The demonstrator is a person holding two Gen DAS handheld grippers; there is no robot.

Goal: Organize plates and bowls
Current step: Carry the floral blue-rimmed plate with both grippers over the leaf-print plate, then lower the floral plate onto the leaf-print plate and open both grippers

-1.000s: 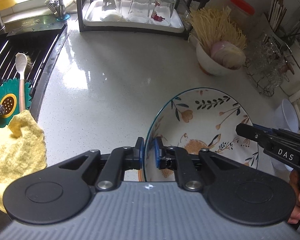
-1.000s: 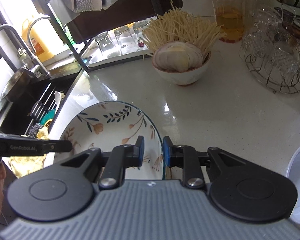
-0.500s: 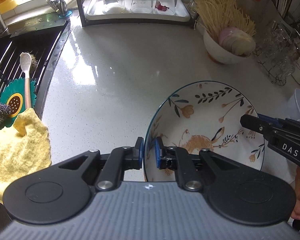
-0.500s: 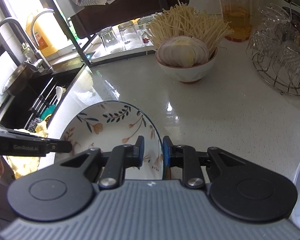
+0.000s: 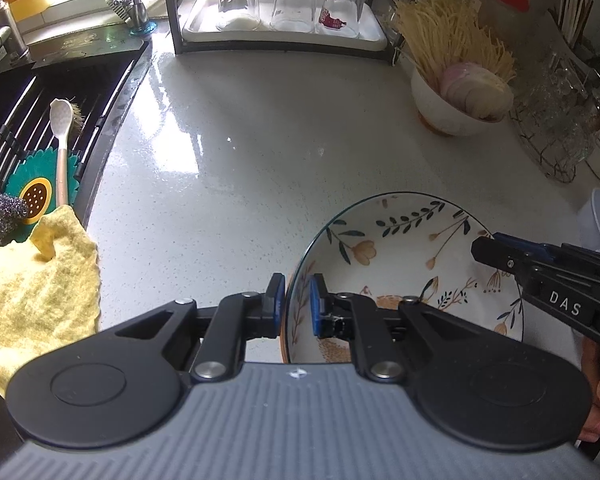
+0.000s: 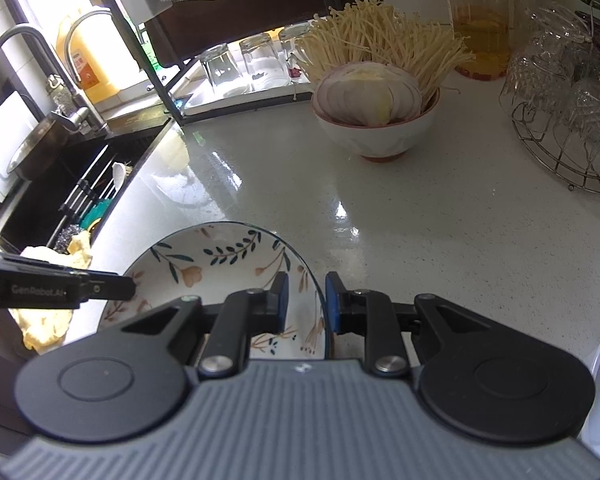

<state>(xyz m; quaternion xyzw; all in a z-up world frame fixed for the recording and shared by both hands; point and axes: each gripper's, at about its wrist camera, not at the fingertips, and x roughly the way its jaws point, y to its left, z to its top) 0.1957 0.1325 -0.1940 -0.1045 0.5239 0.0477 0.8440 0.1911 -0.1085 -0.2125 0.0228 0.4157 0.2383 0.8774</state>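
The left gripper (image 5: 296, 300) is straddling the left rim of the floral plate (image 5: 404, 264), one blue pad (image 5: 277, 298) sitting outside the rim and the other inside, with slim gaps showing on both sides, so a firm pinch cannot be told. The right gripper (image 6: 306, 300) is straddling the opposite rim of the same plate (image 6: 220, 264), its pads (image 6: 333, 300) standing visibly apart from the edge, loosely spread around it. The plate is lying near the front of the white countertop (image 5: 260, 140), between the two tools. Farther back, a white bowl (image 6: 376, 136) is holding sliced onion and enoki mushrooms. Beyond it, three upturned glasses (image 5: 292, 4) are sitting on a tray in a dark rack. At the left, a yellow cloth (image 5: 28, 280) is draping by the sink (image 5: 40, 100), and a wire basket of glassware (image 6: 572, 100) is standing at the right.
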